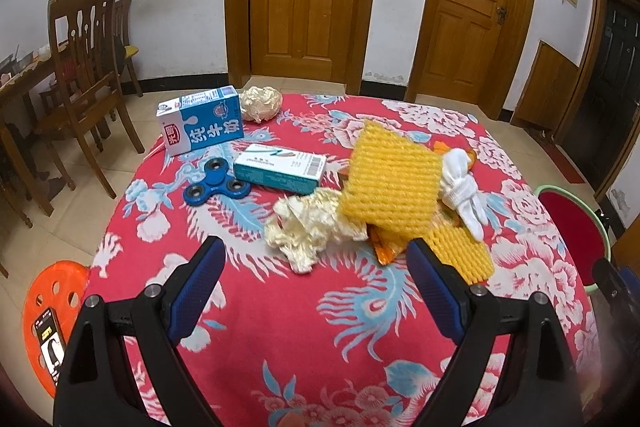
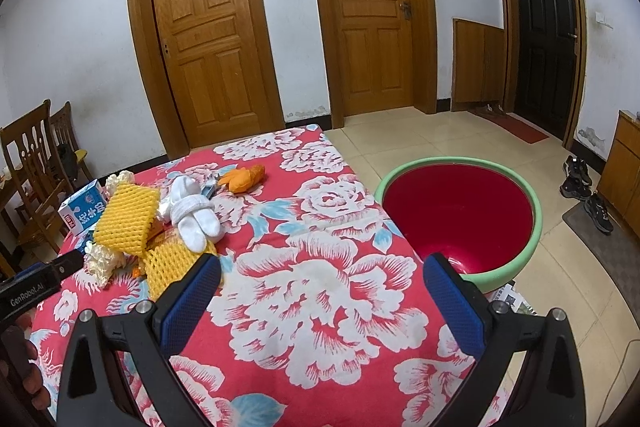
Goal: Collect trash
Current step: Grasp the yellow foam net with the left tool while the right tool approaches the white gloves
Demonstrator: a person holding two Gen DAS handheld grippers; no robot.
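Left hand-held gripper (image 1: 316,259) spread wide, empty, above the floral-cloth counter (image 1: 304,327). Just ahead: crumpled cream paper (image 1: 308,227), touching yellow foam net (image 1: 390,183); white socks (image 1: 462,189) to the right. Milk carton (image 1: 202,125), teal box (image 1: 280,167), blue spinner (image 1: 216,183) farther back. Right hand-held gripper (image 2: 320,273) also wide, empty. Red basin (image 2: 456,211) on the floor beside the counter.

On the floral-clothed table (image 1: 360,327): two crumpled paper wads (image 1: 308,227), two yellow foam nets (image 1: 390,183), one milk carton (image 1: 200,125), one teal box (image 1: 280,167), one blue fidget spinner (image 1: 216,183), one white sock bundle (image 1: 462,193), one orange wrapper (image 2: 244,179); beside it, one red basin (image 2: 460,211).
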